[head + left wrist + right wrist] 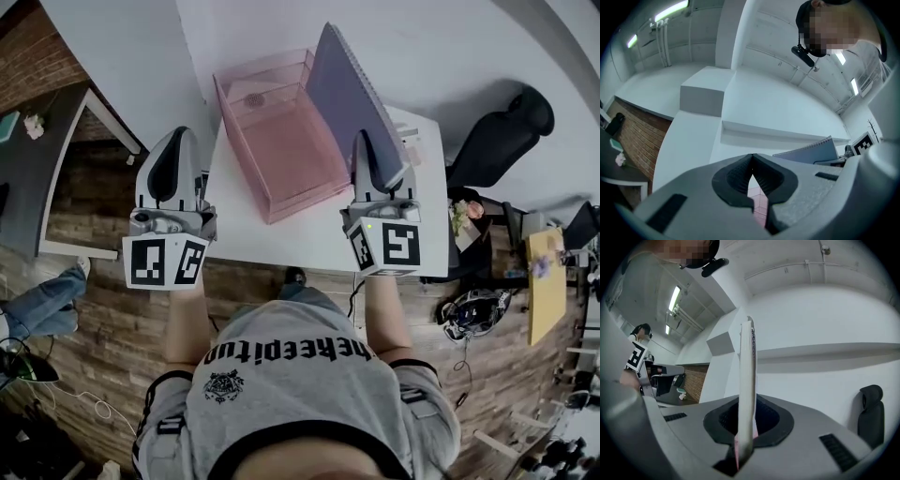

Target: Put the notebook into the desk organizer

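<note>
Head view: the grey spiral-bound notebook (349, 94) stands on edge in the right tongs (364, 148). It leans over the right wall of the pink see-through plastic desk organizer (281, 150), which sits on the white desk (253, 234) between these and the left tongs (176, 141).
Left gripper view: the left tongs are closed tip to tip and empty, and the notebook is off to their right.
Right gripper view: the pads are drawn narrow, clamped on the notebook's lower edge.
Progress: the notebook is grasped and at the organizer but not yet inside. By my judgement, lowering it in and letting go remain.
</note>
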`<action>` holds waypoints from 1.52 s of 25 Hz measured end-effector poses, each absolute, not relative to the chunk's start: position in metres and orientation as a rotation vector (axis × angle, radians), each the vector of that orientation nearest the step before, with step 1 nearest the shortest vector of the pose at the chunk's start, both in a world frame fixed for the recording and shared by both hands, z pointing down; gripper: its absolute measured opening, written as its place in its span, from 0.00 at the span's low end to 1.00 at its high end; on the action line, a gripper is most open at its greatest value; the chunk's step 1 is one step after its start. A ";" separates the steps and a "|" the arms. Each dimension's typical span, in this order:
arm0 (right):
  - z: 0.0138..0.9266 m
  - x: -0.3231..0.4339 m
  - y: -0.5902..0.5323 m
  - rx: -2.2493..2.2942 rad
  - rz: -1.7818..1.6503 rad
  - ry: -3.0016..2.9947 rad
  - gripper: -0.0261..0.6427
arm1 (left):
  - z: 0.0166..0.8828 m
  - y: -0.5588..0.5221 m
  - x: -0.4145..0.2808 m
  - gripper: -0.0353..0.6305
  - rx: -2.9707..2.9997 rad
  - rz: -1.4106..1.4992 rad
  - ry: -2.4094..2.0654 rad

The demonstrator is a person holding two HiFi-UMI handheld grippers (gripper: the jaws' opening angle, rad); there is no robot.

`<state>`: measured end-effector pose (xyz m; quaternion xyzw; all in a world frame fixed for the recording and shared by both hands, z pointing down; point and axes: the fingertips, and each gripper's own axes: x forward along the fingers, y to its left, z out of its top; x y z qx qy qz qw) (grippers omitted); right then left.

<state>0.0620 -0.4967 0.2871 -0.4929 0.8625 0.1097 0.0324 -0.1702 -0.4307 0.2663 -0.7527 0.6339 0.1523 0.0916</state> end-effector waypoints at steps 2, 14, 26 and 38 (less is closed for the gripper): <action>0.289 0.059 -0.510 -1.508 0.337 2.673 0.09 | 0.267 -0.434 -0.175 0.06 -2.205 0.446 1.920; 0.302 0.042 -0.577 -1.497 0.459 2.786 0.09 | 0.275 -0.448 -0.188 0.06 -2.078 0.394 2.069; 0.315 0.025 -0.601 -1.535 0.671 2.830 0.09 | 0.282 -0.448 -0.196 0.06 -2.011 0.370 2.151; 0.343 -0.013 -0.572 -1.318 0.931 3.034 0.09 | 0.286 -0.441 -0.200 0.06 -2.000 0.369 2.171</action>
